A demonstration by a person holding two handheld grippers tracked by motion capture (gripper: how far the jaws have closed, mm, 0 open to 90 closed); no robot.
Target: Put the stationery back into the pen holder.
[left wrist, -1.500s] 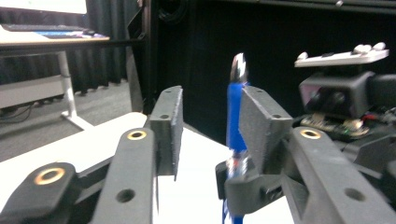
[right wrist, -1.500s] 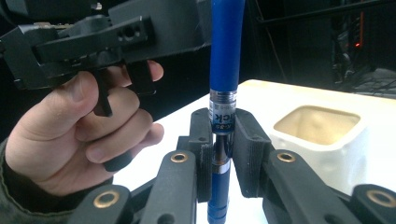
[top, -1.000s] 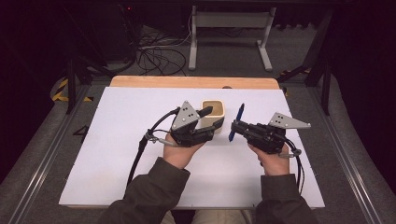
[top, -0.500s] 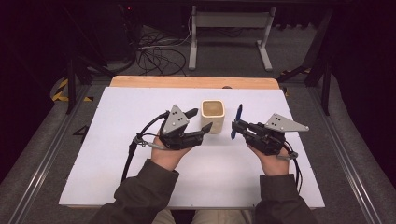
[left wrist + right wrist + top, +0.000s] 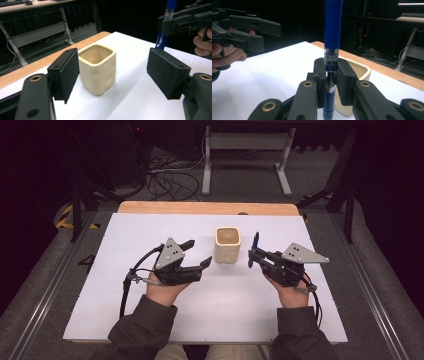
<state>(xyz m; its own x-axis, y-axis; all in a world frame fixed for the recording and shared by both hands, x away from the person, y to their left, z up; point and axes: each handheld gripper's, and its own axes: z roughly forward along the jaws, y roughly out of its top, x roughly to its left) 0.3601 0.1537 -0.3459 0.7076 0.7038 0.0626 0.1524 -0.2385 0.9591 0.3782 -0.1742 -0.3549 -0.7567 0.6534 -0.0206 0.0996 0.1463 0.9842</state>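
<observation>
Blue plastic is what your right gripper (image 5: 329,82) is clamped on: a pen (image 5: 333,37) stood upright between the pads, gripped on the clear section of the barrel just under the blue sleeve, with its lower end showing below the pads. In the high view that pen (image 5: 255,245) sits just to the right of the cream cup (image 5: 228,244), which stands on the white table top (image 5: 125,310) between your two hands.

You can expect the pen to be light and stiff, but its smooth round barrel is likely to twist or slide in flat pads if you tip it, so keep it vertical and keep the squeeze steady.

The cup (image 5: 98,68) looks like glazed ceramic with a squarish mouth, rounded corners and shallow dimples in its walls. Judge it as rigid, fairly heavy for its size, slick on the glaze and liable to chip if knocked or dropped.

Your left gripper (image 5: 196,254) has just been opening, and its jaws now stand wide with nothing pressed between them; the cup is just ahead of the pads (image 5: 69,72), not touched. If you steady it, take two opposite flat walls around mid-height, not the rim or the corners.
</observation>
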